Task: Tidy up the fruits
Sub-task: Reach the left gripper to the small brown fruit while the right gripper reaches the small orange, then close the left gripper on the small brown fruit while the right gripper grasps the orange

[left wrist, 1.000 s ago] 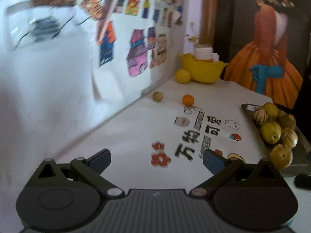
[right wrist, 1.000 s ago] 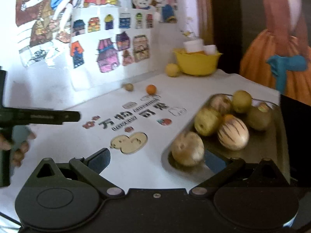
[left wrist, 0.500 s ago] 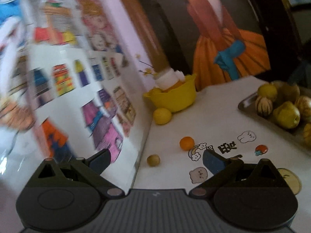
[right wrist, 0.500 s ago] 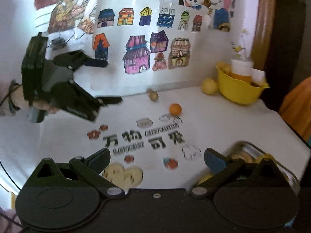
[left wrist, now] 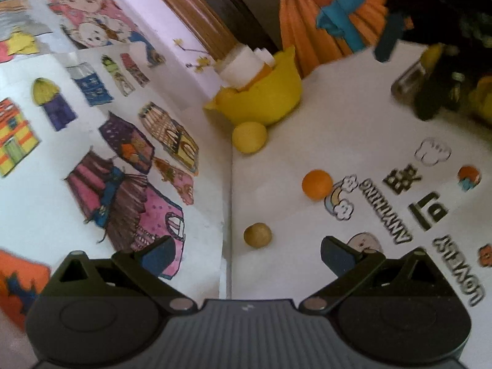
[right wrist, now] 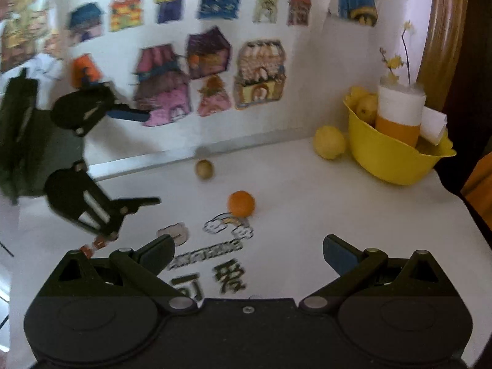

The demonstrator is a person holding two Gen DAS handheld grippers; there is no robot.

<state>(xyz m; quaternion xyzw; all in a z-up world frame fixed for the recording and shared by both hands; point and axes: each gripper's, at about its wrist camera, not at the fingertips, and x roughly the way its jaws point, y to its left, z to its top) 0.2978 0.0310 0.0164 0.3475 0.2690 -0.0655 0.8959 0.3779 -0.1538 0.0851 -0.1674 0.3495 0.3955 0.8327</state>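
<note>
The white table [right wrist: 338, 215] had stickers and writing on it. In the left wrist view the black letters read "ANYTHING" [left wrist: 388, 212] and "LOVELY" [left wrist: 458, 272], next to big black Chinese signs [left wrist: 427, 212]. There was also a little rainbow-and-cloud sticker [left wrist: 340, 198] and a cloud outline sticker [left wrist: 432, 151].

Three loose fruits lay on the table. A small round orange [left wrist: 317, 184] sat just beside the rainbow sticker. A smaller, dull brown-green round fruit [left wrist: 257, 235] sat close to the wall, a little apart from the orange. A yellow lemon [left wrist: 249, 137] with bumpy skin touched the side of a smooth yellow plastic bowl [left wrist: 270, 98]. The bowl had a pouring lip, and it held more yellow fruit and a white and orange cup [right wrist: 399, 117].

The wall behind had bright paper drawings of houses [right wrist: 258, 73], colored in by hand.

The left gripper [left wrist: 246, 253] had its jaws spread wide and held nothing. The brown-green fruit lay on the table just ahead of the gap between its blue pads. The right gripper [right wrist: 248, 250] was also wide open and empty, pointing at the orange. In the right wrist view the left gripper showed as a blurry black shape on the left, with its fingers [right wrist: 138, 201] far apart.
</note>
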